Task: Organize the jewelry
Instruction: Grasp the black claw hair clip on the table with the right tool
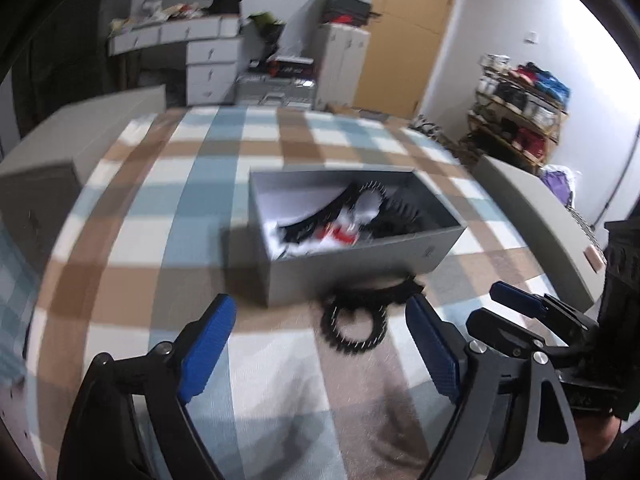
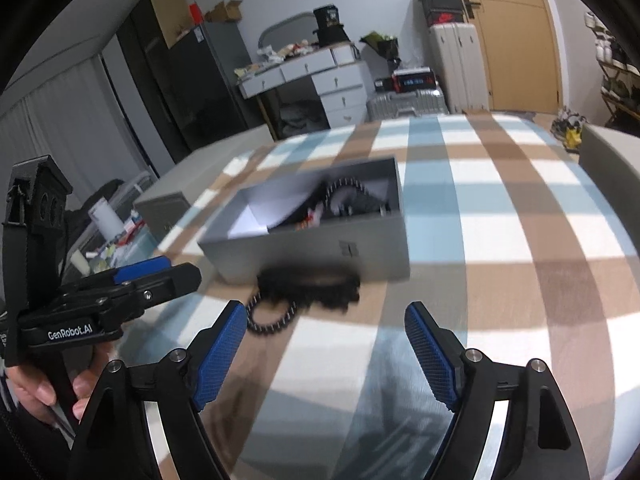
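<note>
A: Status check, working from the left of the frame to the right. What does the left wrist view show?

B: The left gripper (image 1: 320,344) occupies the lower part of the frame. Its blue pads are spread apart with nothing between them. Just beyond the pads, at lower centre, the black studded jewelry (image 1: 356,320) lies loose on the checked cover (image 1: 168,184), touching or nearly touching the near wall of the grey box (image 1: 352,270). The right gripper (image 1: 516,300) enters at the lower right edge.

A: And the right wrist view?

B: At lower left a hand (image 2: 44,392) holds the left gripper's handle. At lower centre the right gripper's pads are also spread and hold nothing. The loose piece sits between them and the box, above and slightly left of the gap.

A: Contents of the box?

B: The box is open-topped. It already holds dark studded pieces (image 1: 360,208), white paper and something red. Blur prevents an exact count.

A: Progress assessment?

B: Part of the task appears complete, since several items are inside the box. At least one piece remains outside on the cover. The remaining work is judged to be gripping that piece and placing it in the box. Neither tool touches it yet.
</note>
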